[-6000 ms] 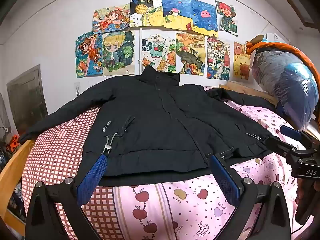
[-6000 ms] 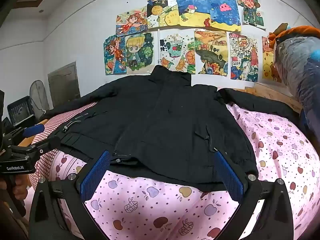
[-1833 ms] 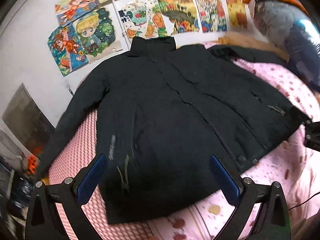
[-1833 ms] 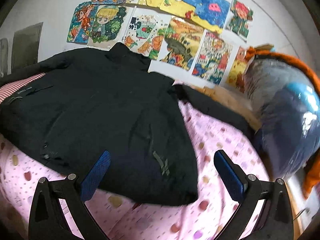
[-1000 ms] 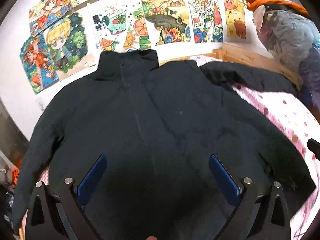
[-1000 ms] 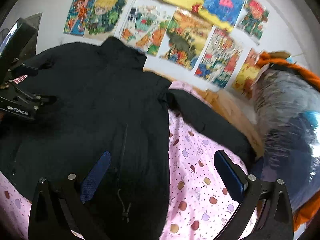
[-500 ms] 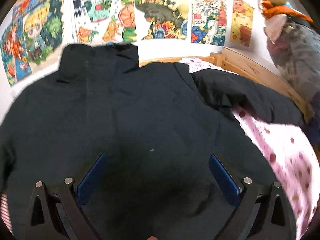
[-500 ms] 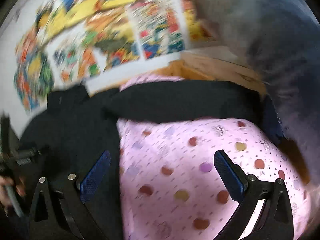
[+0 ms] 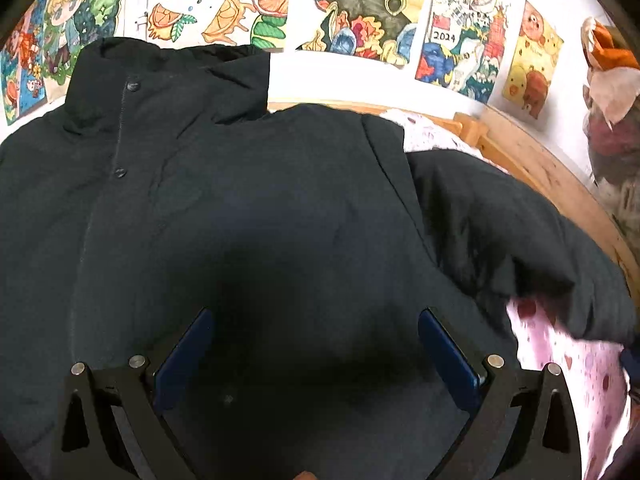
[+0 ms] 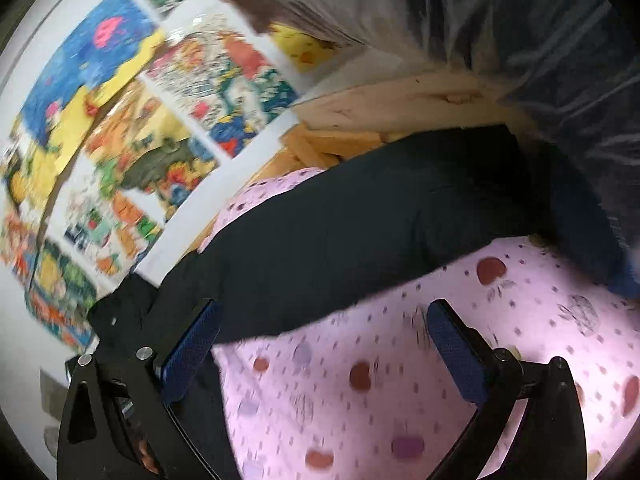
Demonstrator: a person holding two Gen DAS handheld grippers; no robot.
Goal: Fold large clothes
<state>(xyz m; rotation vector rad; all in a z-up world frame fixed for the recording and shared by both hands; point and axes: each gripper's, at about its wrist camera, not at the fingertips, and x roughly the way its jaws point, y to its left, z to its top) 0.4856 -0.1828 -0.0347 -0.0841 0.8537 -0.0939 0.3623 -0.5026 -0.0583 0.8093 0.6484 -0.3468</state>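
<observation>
A big black puffy jacket (image 9: 248,208) is lying flat on a bed with a pink apple-print sheet (image 10: 400,380). Its collar is up at the head edge of the bed, by the wall covered in bright drawings (image 9: 360,12).

The left gripper (image 9: 316,344) is hanging over the jacket's chest. Its blue pads are wide apart and nothing is between them.

The right gripper (image 10: 324,340) is tipping down over the pink sheet. Its jaws have just been closing a little, but they are wide apart too, and only the sheet shows between them.

The jacket's long black sleeve (image 10: 380,216) is lying just past the right gripper's tips, toward the head edge of the bed. The sleeve is running sideways across the gripper's view, from the jacket's body on the left out to the bed's far corner on the right. So the right gripper is the nearer one to this sleeve. It looks like it is going to grab the sleeve next and fold it over the chest.

A big clear plastic bag (image 10: 520,32) of soft grey stuff is sitting at that corner, and the sleeve's end is lying right by it. What is inside is too blurry to tell.
</observation>
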